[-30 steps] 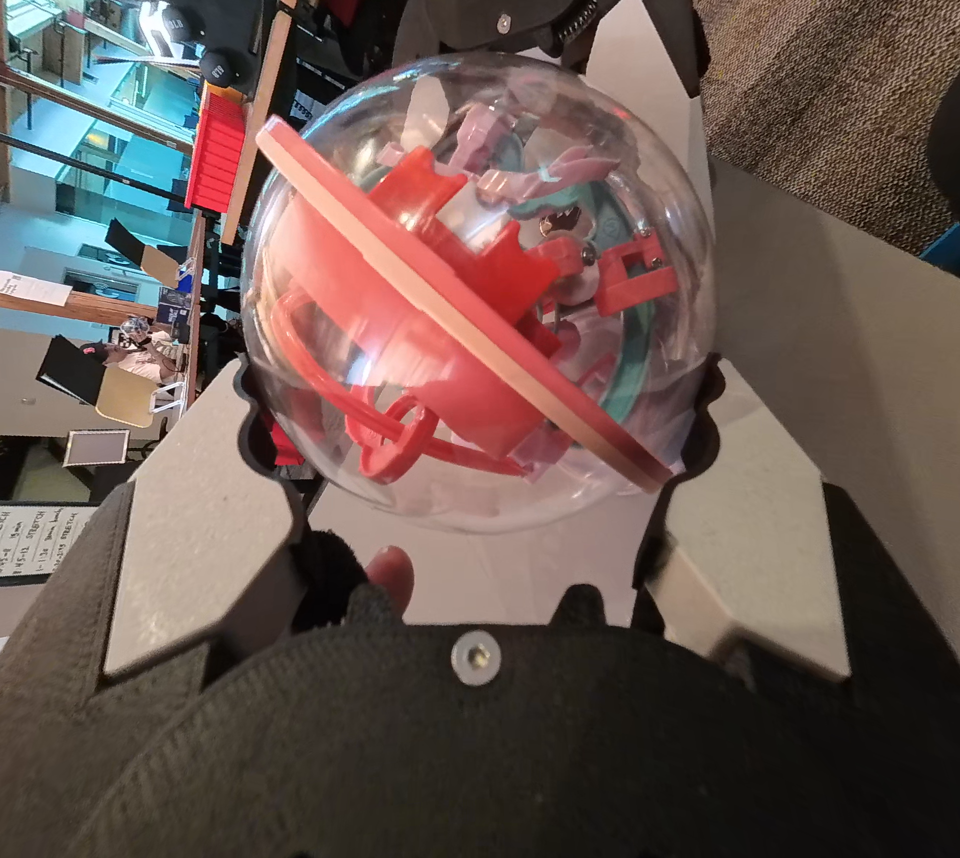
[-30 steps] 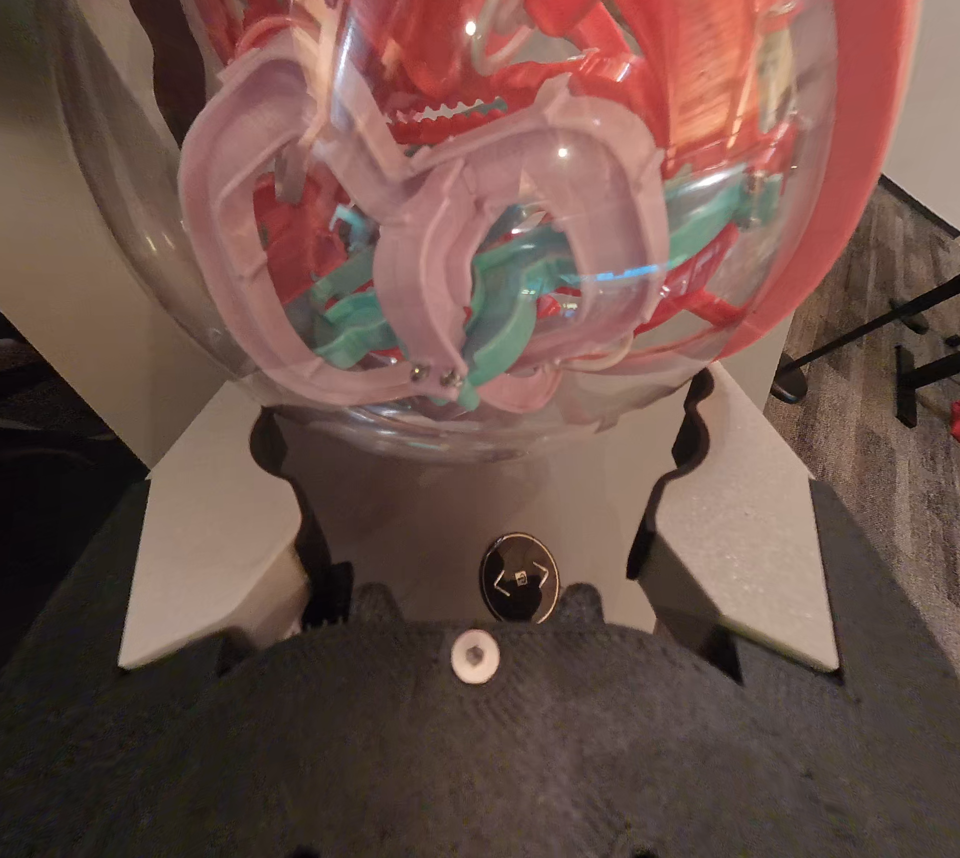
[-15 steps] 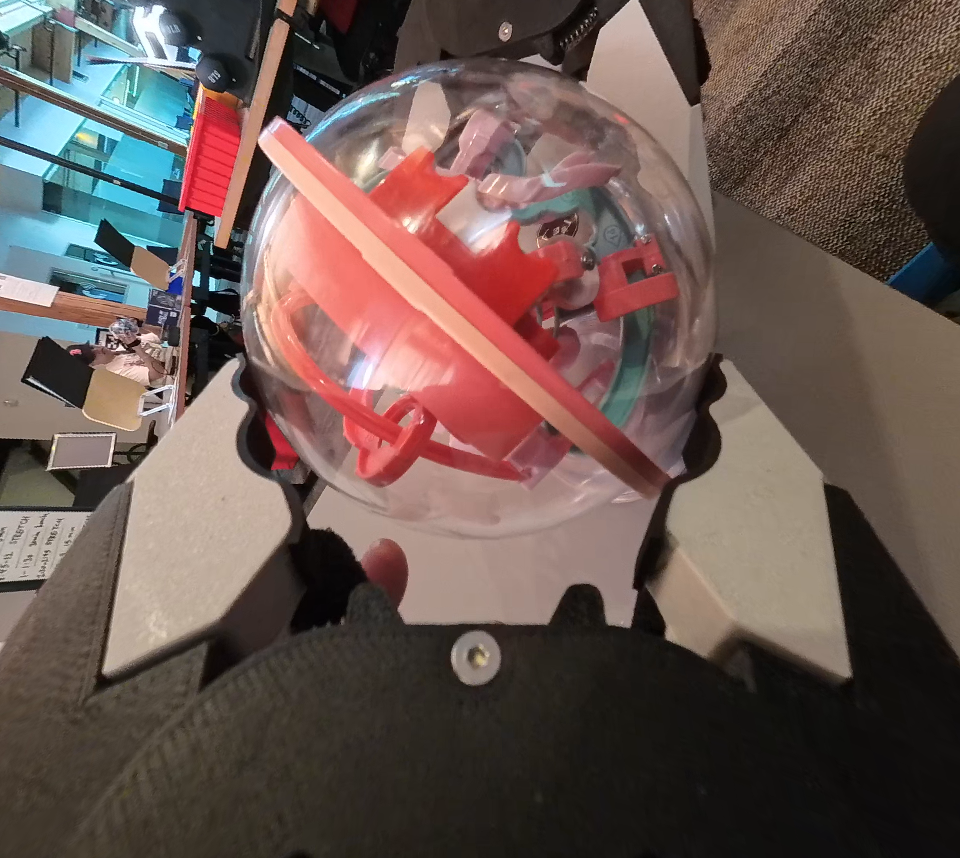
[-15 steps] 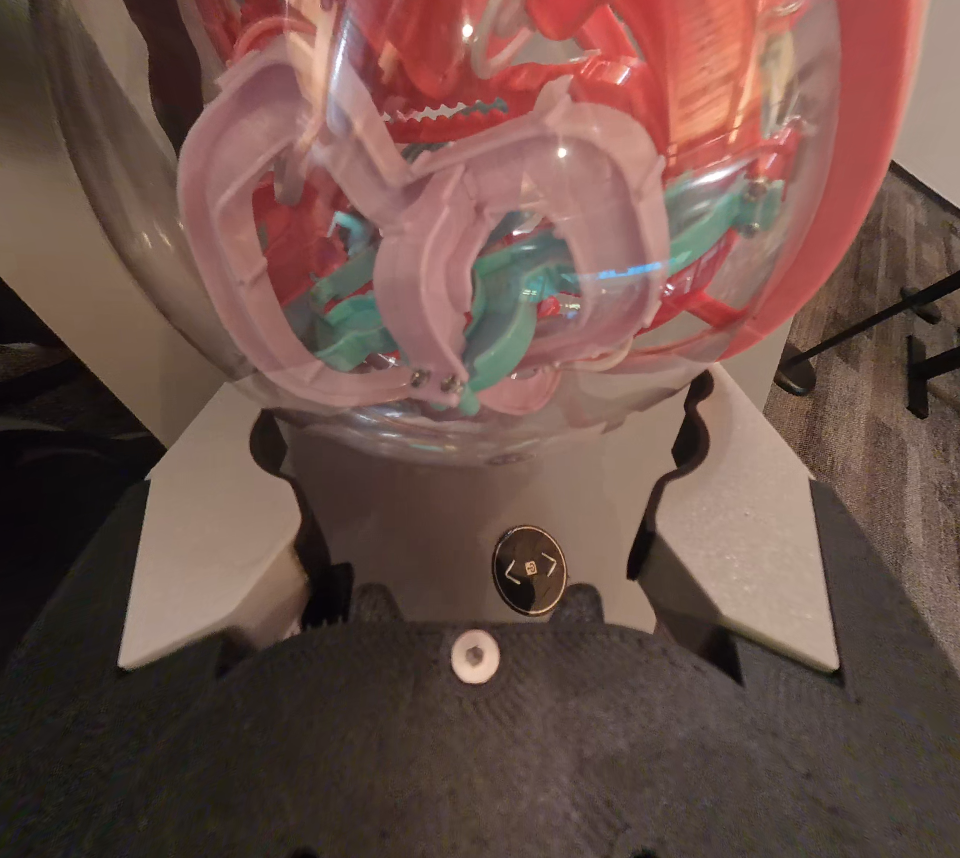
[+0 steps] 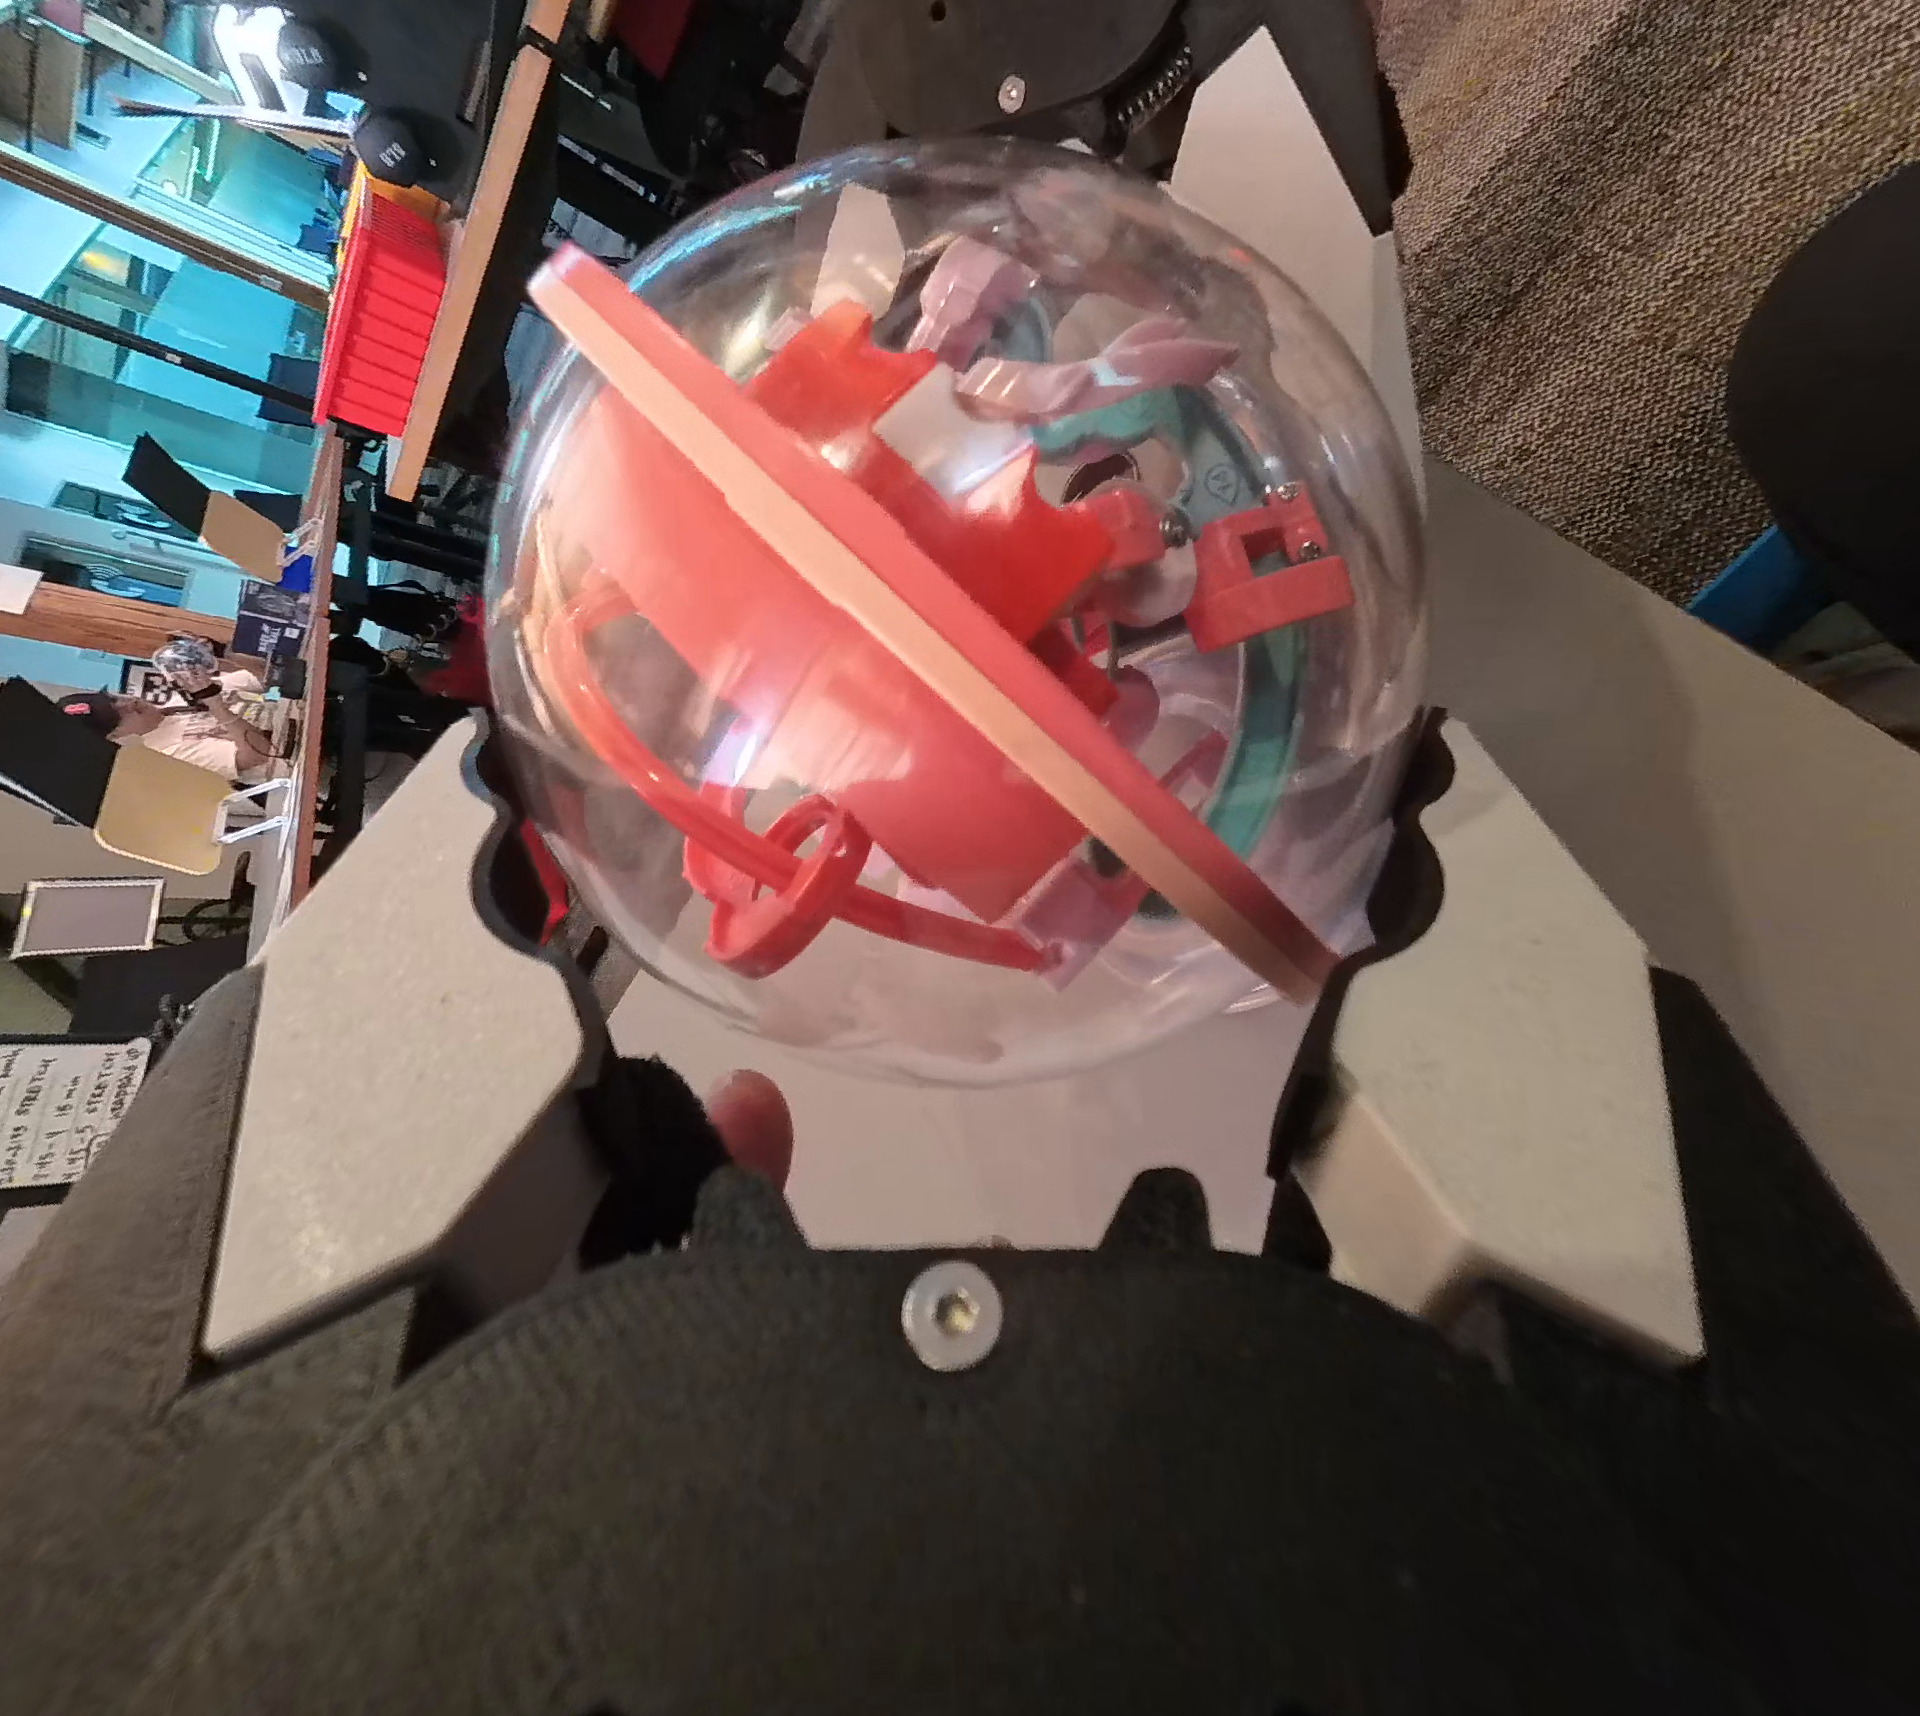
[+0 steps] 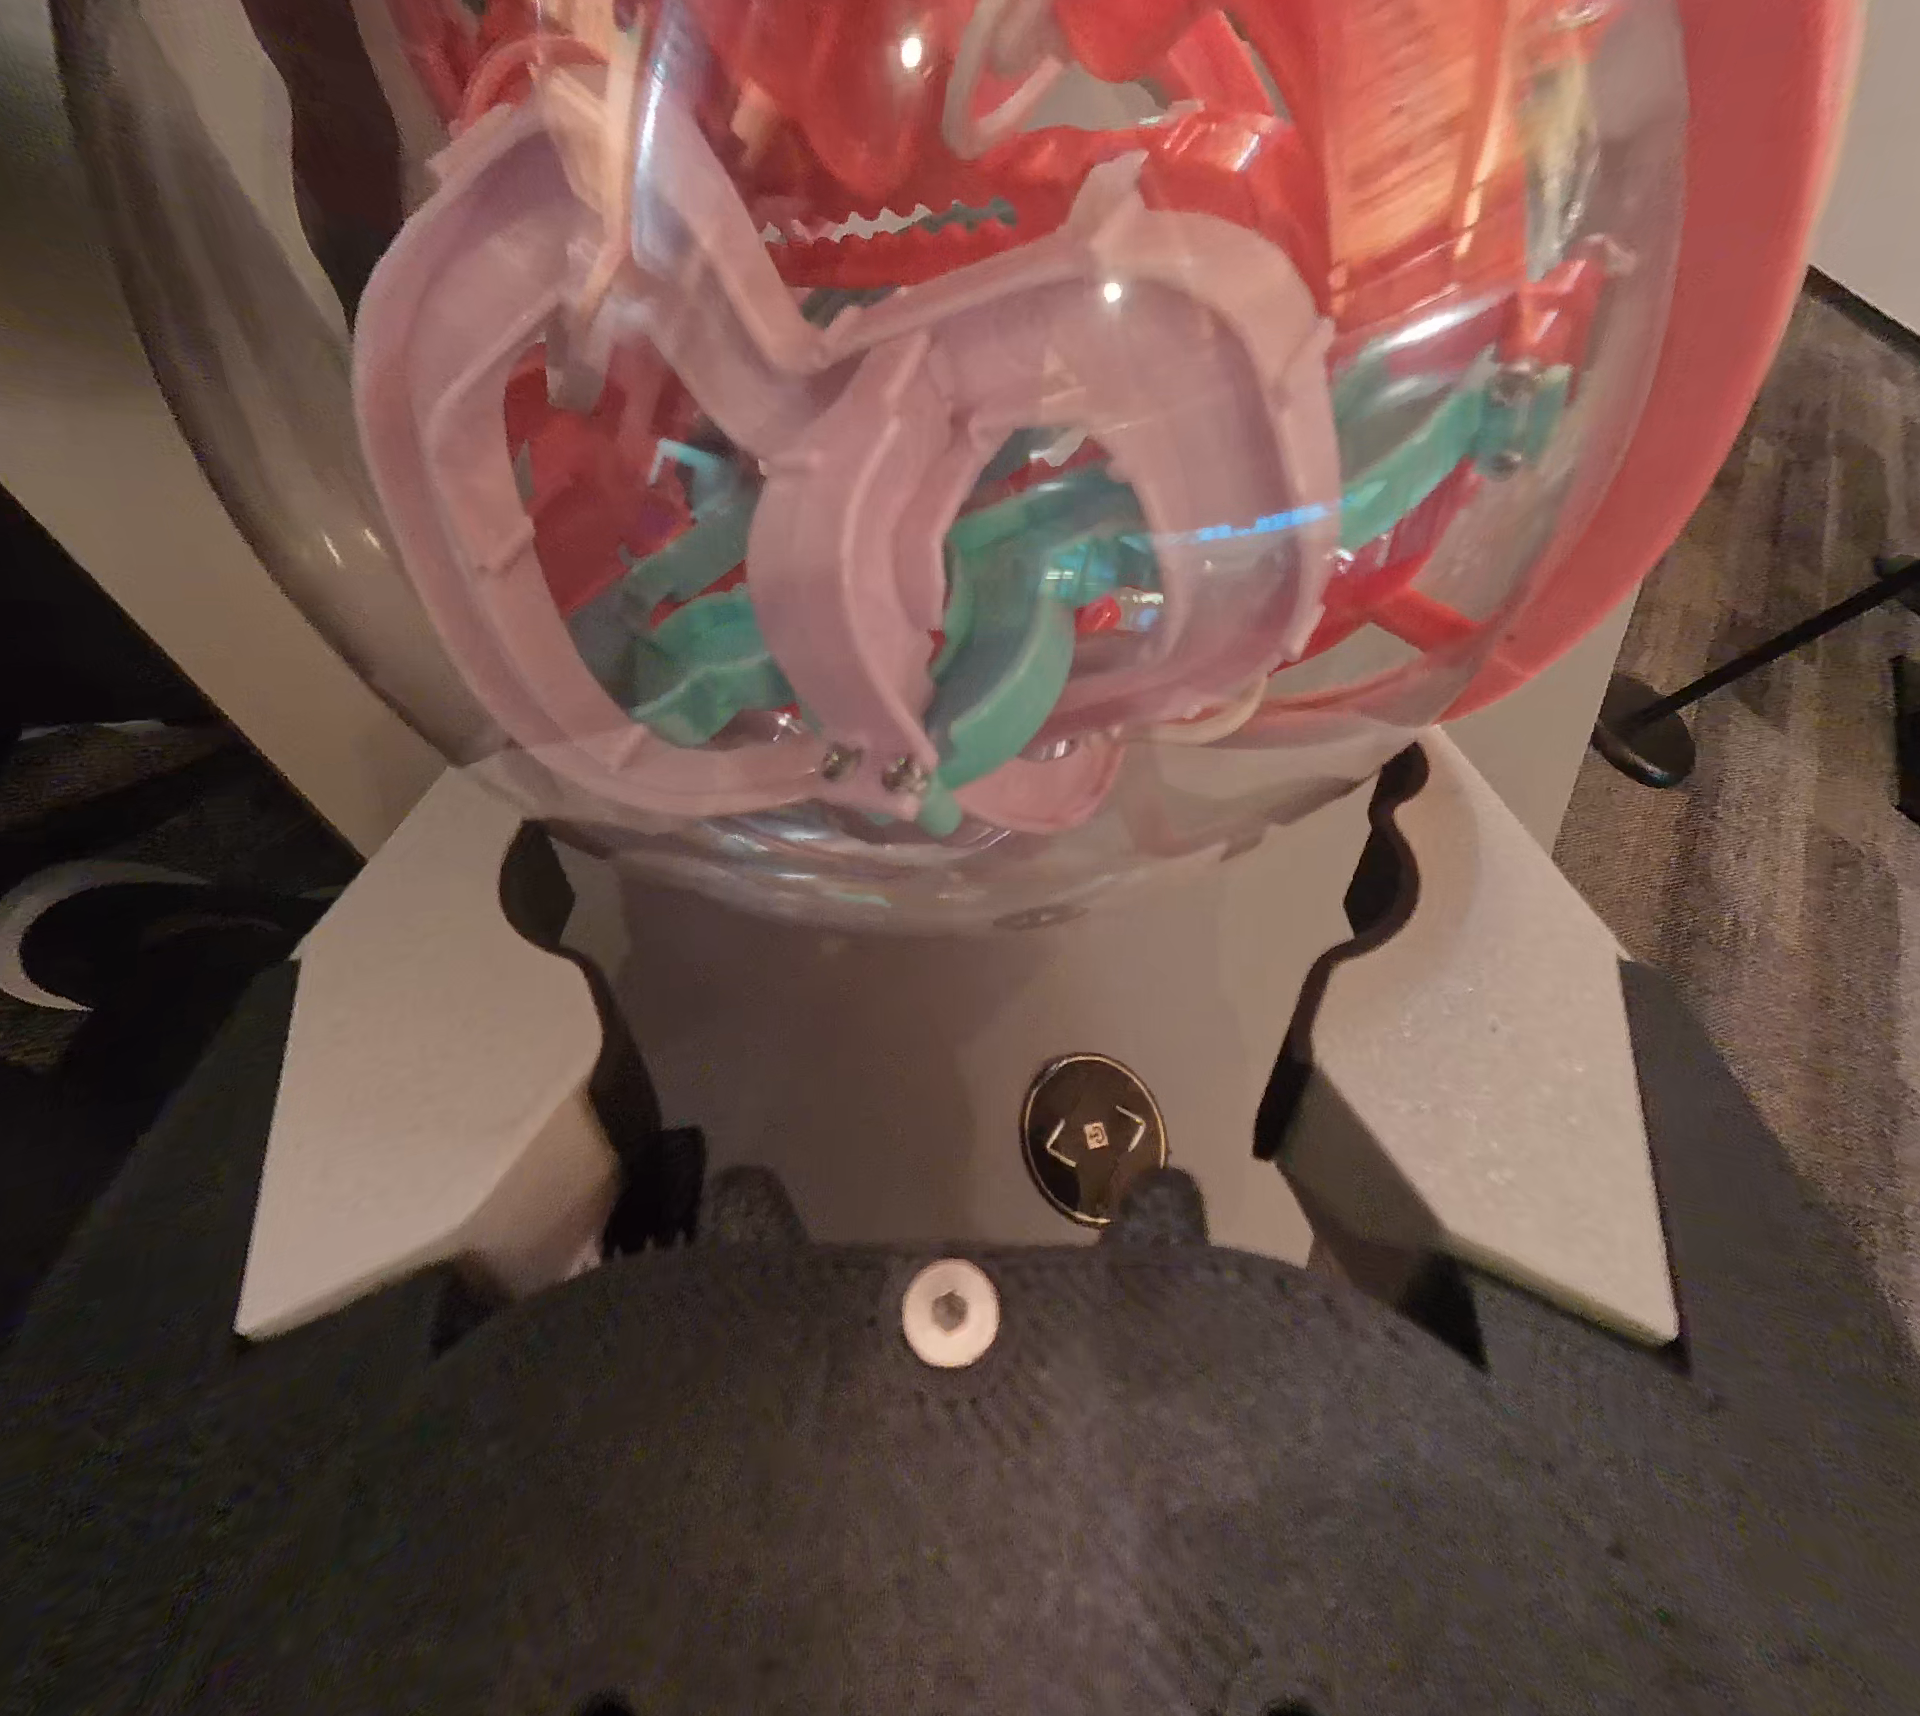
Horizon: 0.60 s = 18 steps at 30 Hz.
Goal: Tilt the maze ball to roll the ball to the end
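Two grippers pinch the maze ball from opposite sides, held in the air above a pale table: the left gripper and right gripper each have jaws spread wide against the clear shell. A hasty tilt could slip the smooth sphere or derail the small steel ball. Carpeted floor lies beyond the table edge.

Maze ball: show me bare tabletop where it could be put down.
Bare: the grey table right of the maze ball, up to the carpet edge, and the strip beneath the ball between the left gripper fingers. Crowded: the far side, taken by the right gripper, and the black disc.
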Motion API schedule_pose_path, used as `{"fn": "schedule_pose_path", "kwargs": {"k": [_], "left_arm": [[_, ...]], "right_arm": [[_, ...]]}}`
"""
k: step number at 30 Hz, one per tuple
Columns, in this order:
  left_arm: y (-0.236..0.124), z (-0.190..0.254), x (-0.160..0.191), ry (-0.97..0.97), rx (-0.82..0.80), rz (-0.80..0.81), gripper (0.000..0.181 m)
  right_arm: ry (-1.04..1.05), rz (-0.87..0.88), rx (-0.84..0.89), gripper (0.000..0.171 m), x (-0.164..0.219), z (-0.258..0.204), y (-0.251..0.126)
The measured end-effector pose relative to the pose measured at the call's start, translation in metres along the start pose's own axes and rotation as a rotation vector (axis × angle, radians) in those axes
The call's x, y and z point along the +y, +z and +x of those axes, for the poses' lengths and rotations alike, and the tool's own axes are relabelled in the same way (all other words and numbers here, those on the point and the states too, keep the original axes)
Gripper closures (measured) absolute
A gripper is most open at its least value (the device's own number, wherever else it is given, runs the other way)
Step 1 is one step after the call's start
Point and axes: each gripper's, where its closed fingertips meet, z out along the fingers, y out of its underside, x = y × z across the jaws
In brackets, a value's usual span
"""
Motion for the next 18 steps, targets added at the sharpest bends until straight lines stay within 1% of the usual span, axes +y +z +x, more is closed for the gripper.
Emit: {"fn": "schedule_pose_path", "kwargs": {"k": [9,18], "left_arm": [[-0.001,0.003,-0.003,-0.019,0.034,0.004,0.024],[0.003,0.007,0.005,-0.048,0.064,-0.008,0.024]], "right_arm": [[0.036,-0.004,-0.026,0.020,0.001,-0.006,0.001],[0.072,-0.044,-0.047,0.019,0.010,-0.009,0.006]]}}
